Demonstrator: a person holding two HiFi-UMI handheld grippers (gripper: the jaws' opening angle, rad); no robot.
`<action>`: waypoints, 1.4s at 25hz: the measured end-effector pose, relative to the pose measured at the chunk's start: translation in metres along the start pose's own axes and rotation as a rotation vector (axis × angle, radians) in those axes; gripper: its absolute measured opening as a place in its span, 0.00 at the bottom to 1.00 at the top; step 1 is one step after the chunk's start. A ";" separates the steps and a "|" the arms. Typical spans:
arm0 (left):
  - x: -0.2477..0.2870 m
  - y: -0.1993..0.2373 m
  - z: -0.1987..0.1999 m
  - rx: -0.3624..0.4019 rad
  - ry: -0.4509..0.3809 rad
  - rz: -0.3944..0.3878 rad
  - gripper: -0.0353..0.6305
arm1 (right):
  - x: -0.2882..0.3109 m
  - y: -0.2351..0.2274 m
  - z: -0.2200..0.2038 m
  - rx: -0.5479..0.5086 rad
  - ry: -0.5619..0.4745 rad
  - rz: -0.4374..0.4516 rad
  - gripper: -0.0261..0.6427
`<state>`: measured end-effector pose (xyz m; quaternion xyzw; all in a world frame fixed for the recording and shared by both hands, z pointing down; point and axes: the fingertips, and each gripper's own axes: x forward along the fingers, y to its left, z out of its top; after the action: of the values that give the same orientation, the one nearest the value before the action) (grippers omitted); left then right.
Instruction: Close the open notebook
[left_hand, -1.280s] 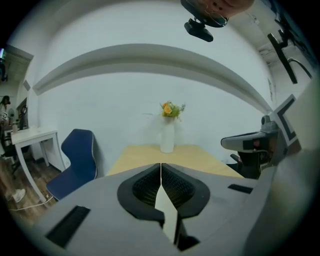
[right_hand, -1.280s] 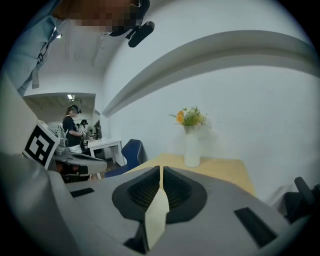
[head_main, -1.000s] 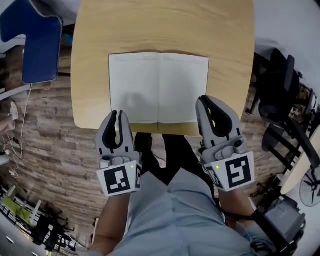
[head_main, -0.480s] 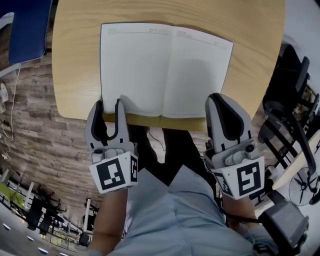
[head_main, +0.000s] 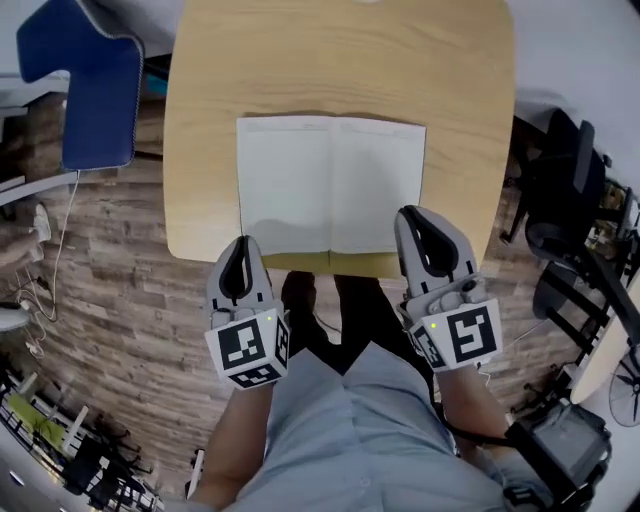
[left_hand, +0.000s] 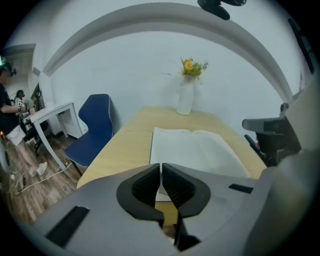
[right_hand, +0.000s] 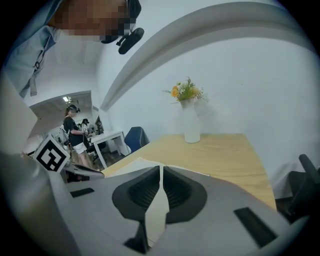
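Observation:
The open notebook (head_main: 330, 185) lies flat on the wooden table (head_main: 200, 120), with blank white pages facing up. My left gripper (head_main: 241, 243) is shut and empty, its tips at the notebook's near left corner. My right gripper (head_main: 409, 213) is also shut and empty, its tips over the near right corner. I cannot tell whether either one touches the paper. In the left gripper view the shut left gripper (left_hand: 160, 165) points at the notebook (left_hand: 195, 150) just ahead. In the right gripper view the shut right gripper (right_hand: 160, 168) covers most of the page.
A white vase with flowers (left_hand: 186, 97) (right_hand: 191, 125) stands at the table's far end. A blue chair (head_main: 85, 90) is left of the table and a black office chair (head_main: 560, 190) right of it. The table's near edge (head_main: 300, 262) runs just behind the grippers' tips.
The left gripper's jaws stood wide open half a second ago and are shut now. The right gripper stayed shut. Both grippers still sit at the notebook's near corners.

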<state>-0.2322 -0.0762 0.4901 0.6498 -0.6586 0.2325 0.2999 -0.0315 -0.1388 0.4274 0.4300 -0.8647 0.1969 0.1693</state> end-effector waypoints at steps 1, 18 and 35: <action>-0.008 -0.004 0.011 -0.002 -0.014 -0.020 0.10 | -0.002 0.001 0.009 -0.006 -0.015 -0.006 0.11; -0.092 -0.096 0.073 0.112 -0.124 -0.262 0.10 | -0.086 0.000 0.103 -0.062 -0.222 -0.107 0.11; -0.059 -0.224 0.056 0.222 -0.079 -0.527 0.09 | -0.122 -0.105 0.046 0.084 -0.242 -0.248 0.11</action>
<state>-0.0160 -0.0834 0.3905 0.8359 -0.4488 0.1916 0.2511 0.1182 -0.1368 0.3517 0.5607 -0.8100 0.1572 0.0687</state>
